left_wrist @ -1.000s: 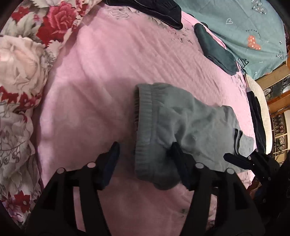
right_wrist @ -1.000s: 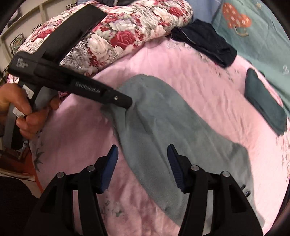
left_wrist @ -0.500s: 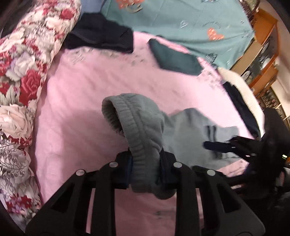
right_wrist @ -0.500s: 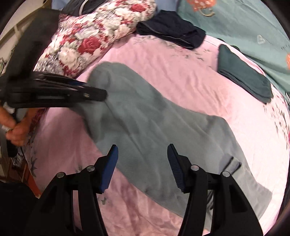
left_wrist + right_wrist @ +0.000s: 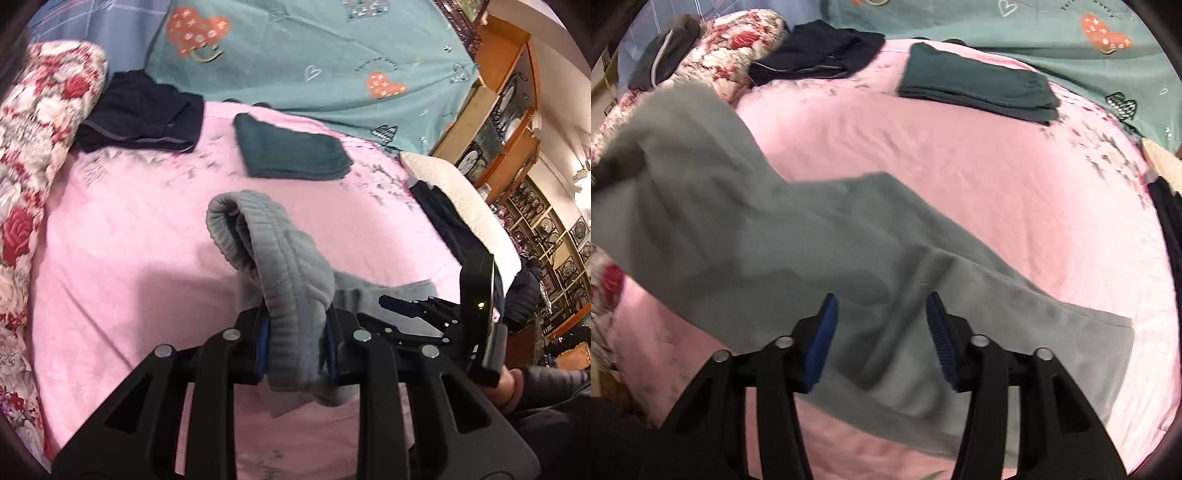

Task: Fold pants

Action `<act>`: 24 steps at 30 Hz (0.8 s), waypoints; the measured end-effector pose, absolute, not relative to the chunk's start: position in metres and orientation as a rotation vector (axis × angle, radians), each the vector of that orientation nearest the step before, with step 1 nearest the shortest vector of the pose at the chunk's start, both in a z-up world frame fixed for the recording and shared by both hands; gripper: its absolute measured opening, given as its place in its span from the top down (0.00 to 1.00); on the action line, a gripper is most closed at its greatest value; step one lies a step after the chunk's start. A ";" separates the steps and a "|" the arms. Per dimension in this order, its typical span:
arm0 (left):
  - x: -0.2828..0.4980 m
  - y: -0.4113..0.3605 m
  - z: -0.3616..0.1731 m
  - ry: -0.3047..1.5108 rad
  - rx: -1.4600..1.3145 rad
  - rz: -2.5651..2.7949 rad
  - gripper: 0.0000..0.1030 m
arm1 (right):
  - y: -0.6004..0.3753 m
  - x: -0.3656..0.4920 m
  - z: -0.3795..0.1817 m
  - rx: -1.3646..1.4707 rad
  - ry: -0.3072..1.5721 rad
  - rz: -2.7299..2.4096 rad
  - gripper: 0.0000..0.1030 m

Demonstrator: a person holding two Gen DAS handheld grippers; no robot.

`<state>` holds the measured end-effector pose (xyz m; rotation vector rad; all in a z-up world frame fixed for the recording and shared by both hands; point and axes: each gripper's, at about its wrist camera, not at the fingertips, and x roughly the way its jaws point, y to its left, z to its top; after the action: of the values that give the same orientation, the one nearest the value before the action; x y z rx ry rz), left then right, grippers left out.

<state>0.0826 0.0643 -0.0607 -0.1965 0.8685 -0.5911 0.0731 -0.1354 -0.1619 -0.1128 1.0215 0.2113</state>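
Note:
Grey sweatpants (image 5: 798, 258) lie stretched across the pink bedsheet (image 5: 960, 166), the waist end lifted at the left. My left gripper (image 5: 295, 336) is shut on the ribbed grey waistband (image 5: 280, 266) and holds it up off the bed. My right gripper (image 5: 882, 328) is open, its blue pads (image 5: 823, 336) just above the leg part of the pants. The right gripper (image 5: 417, 314) also shows in the left wrist view, low at the right beside the pants.
A folded dark green garment (image 5: 291, 151) and a folded navy garment (image 5: 144, 118) lie at the far side of the bed. A floral quilt (image 5: 33, 140) is heaped at the left. A teal cover (image 5: 314, 55) is behind. A white pillow (image 5: 461, 199) and wooden shelves (image 5: 498, 92) stand at the right.
My left gripper closed on the waistband and lifted it up and toward the right. The right gripper came lower over the pant leg and stayed open.

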 end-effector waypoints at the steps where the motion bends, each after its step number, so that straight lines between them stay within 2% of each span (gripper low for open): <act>1: 0.082 0.060 -0.057 0.864 -0.202 -0.599 0.77 | -0.141 0.070 -0.158 -0.096 0.994 0.197 0.53; 5: 0.078 0.037 -0.044 0.854 -0.206 -0.641 0.77 | -0.163 0.061 -0.153 -0.096 0.941 0.116 0.53; 7: 0.074 0.019 -0.037 0.851 -0.188 -0.672 0.77 | -0.166 0.065 -0.180 -0.102 1.065 0.149 0.52; 13: 0.063 -0.057 -0.027 0.858 -0.138 -0.803 0.77 | -0.207 0.061 -0.176 0.160 1.025 0.234 0.51; 22: 0.044 -0.191 -0.086 0.983 0.028 -0.915 0.76 | -0.298 0.025 -0.161 0.329 0.985 0.088 0.51; 23: 0.043 -0.204 -0.096 1.004 0.058 -0.916 0.74 | -0.312 0.018 -0.160 0.335 0.980 0.056 0.51; 24: 0.040 -0.218 -0.109 1.039 0.104 -0.897 0.60 | -0.330 0.009 -0.159 0.348 0.972 0.022 0.51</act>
<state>0.0403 -0.2178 -0.1092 0.1042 1.0391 -0.8972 0.0095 -0.3300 -0.1586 0.3476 0.9724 0.0218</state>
